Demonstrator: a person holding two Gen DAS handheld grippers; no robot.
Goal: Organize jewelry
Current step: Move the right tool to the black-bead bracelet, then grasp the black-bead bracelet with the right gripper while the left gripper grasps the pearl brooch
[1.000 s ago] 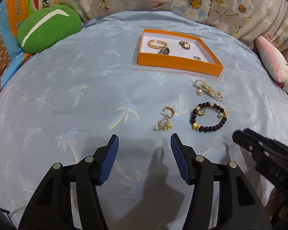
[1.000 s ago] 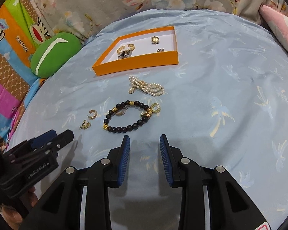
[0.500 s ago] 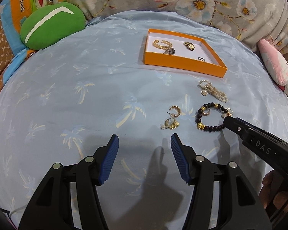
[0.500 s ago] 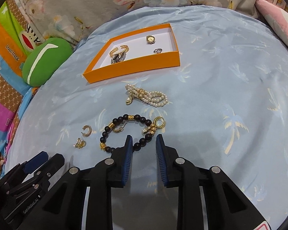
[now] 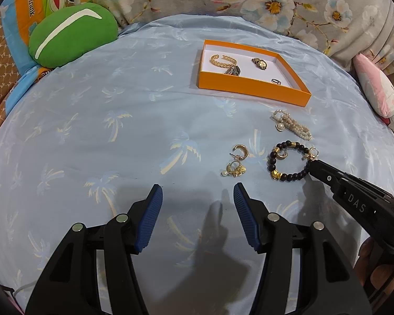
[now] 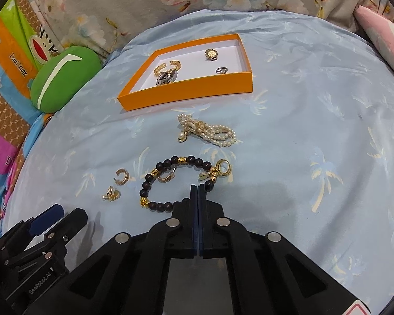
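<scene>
An orange tray (image 5: 252, 90) (image 6: 186, 92) at the back holds a gold bangle (image 6: 168, 66), a small watch (image 6: 211, 53) and a ring (image 6: 222, 70). On the blue sheet lie a pearl bracelet (image 6: 210, 131) (image 5: 291, 124), a dark bead bracelet (image 6: 181, 181) (image 5: 289, 161) and gold earrings (image 5: 236, 161) (image 6: 118, 183). My right gripper (image 6: 198, 187) (image 5: 312, 165) is shut on the near side of the bead bracelet, which rests on the sheet. My left gripper (image 5: 197, 202) is open and empty, just in front of the earrings.
A green cushion (image 5: 71, 34) sits at the back left and a pink pillow (image 5: 378, 89) at the right edge. A floral cloth (image 5: 275, 0) rises behind the tray. The blue sheet (image 5: 92, 131) curves down at its edges.
My right gripper moved forward to the bead bracelet and closed its jaws on the bracelet's near side. My left gripper stayed open and shifted only slightly.
</scene>
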